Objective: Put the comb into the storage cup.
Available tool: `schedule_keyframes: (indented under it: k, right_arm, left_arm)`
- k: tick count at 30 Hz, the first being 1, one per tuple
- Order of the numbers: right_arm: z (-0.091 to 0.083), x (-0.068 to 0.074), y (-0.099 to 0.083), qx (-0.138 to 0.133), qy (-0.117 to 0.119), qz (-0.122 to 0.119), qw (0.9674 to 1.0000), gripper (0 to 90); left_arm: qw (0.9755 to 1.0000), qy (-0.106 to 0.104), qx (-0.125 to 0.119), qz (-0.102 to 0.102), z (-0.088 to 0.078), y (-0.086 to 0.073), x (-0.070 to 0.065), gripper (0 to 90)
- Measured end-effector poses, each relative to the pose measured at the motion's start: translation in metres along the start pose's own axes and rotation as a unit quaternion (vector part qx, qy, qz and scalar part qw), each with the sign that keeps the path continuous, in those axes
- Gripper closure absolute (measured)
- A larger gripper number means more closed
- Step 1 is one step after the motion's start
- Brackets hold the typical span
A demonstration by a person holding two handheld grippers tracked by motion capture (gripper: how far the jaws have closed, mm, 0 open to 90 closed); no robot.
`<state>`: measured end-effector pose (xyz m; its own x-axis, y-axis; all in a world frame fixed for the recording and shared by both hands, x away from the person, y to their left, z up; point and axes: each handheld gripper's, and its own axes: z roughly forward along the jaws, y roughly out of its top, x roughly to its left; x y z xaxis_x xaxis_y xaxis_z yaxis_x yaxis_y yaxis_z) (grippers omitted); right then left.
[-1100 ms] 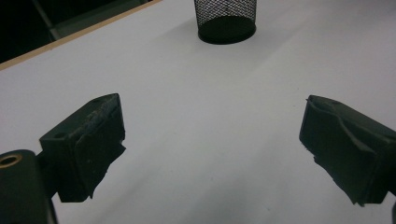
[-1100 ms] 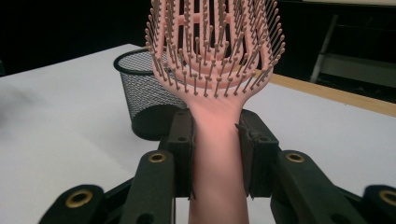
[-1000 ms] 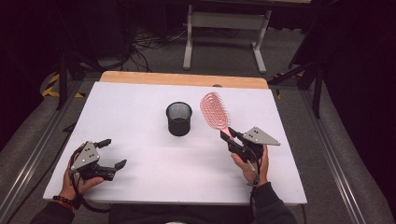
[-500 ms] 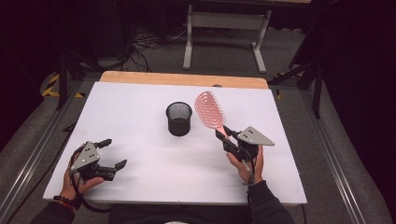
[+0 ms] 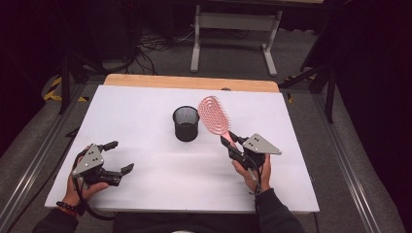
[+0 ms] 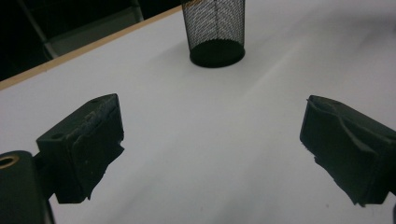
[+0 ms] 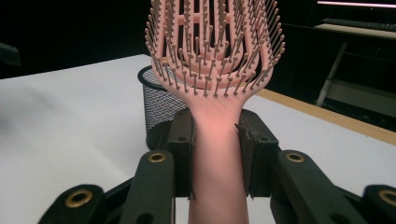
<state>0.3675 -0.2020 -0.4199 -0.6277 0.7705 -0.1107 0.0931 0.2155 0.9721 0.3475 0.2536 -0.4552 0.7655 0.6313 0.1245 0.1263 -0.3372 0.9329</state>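
Right gripper [image 5: 232, 143] pinches the pink hairbrush [image 5: 214, 115] by its handle, head raised beside the mesh pen cup [image 5: 186, 123]; light, stiff plastic, best held at the neck. Left gripper [image 5: 115, 157] spread, empty

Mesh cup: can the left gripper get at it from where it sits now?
Probably yes: the left gripper is open, holds nothing, and bare table lies between it and the mesh cup.
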Motion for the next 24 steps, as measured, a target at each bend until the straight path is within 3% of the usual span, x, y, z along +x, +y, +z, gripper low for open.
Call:
schedule_keyframes:
  k: [7, 13, 17, 21, 24]
  right_arm:
    - [0.005, 0.016, -0.002, 0.001, 0.02, -0.014, 0.9997, 69.5]
    - [0.007, 0.03, -0.002, 0.002, 0.032, -0.036, 0.9988, 69.5]
    - [0.008, 0.038, -0.003, 0.003, 0.038, -0.047, 0.9982, 69.4]
    - [0.01, 0.046, -0.005, 0.008, 0.042, -0.065, 0.997, 69.4]
    - [0.012, 0.052, -0.006, 0.011, 0.041, -0.081, 0.9958, 69.5]
  left_arm:
    - [0.9993, -0.033, -0.001, 0.016, 0.017, 0.023, -0.009, 6.7]
    - [0.9985, -0.048, 0.002, 0.025, 0.037, 0.046, -0.021, 7.8]
    - [0.9979, -0.063, 0.004, 0.011, 0.049, 0.057, -0.027, 9.5]
    - [0.9944, -0.105, -0.008, -0.003, 0.061, 0.067, -0.033, 9.8]
    - [0.9922, -0.122, -0.02, -0.017, 0.067, 0.072, -0.036, 9.9]
